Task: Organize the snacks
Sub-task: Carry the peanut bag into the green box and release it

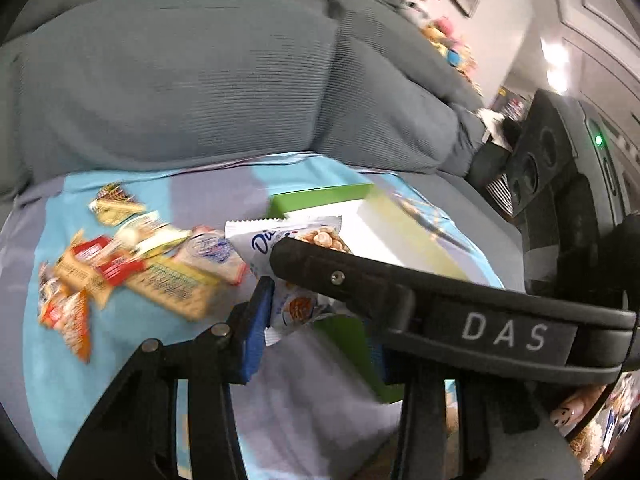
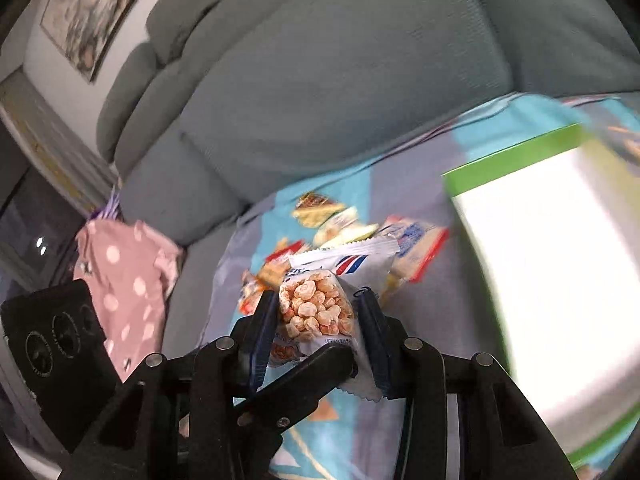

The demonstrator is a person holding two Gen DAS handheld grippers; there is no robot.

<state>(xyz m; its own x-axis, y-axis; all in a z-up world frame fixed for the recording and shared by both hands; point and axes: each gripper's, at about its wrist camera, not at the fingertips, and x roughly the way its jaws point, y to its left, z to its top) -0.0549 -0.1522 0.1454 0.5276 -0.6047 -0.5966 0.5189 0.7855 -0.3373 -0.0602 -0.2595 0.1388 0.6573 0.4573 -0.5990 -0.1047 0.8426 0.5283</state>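
Note:
A white snack bag [image 2: 316, 304] with a clear window of round orange pieces is held up over the blue cloth. My right gripper [image 2: 318, 320] is shut on it, a blue pad on each side. My left gripper [image 1: 316, 312] is shut on the same snack bag [image 1: 296, 304], lower down. One black finger of the right gripper [image 1: 360, 280] crosses the left wrist view and hides the left gripper's right pad. A pile of several loose snack packets [image 1: 132, 264] lies on the cloth behind the bag. The same pile [image 2: 340, 224] shows in the right wrist view.
A white box with a green rim [image 2: 552, 280] stands on the cloth to the right, also the box [image 1: 384, 232]. Grey sofa cushions [image 1: 180, 80] rise behind. A pink dotted garment [image 2: 128, 280] lies left. A black device with round holes [image 1: 536, 160] sits at the sofa's edge.

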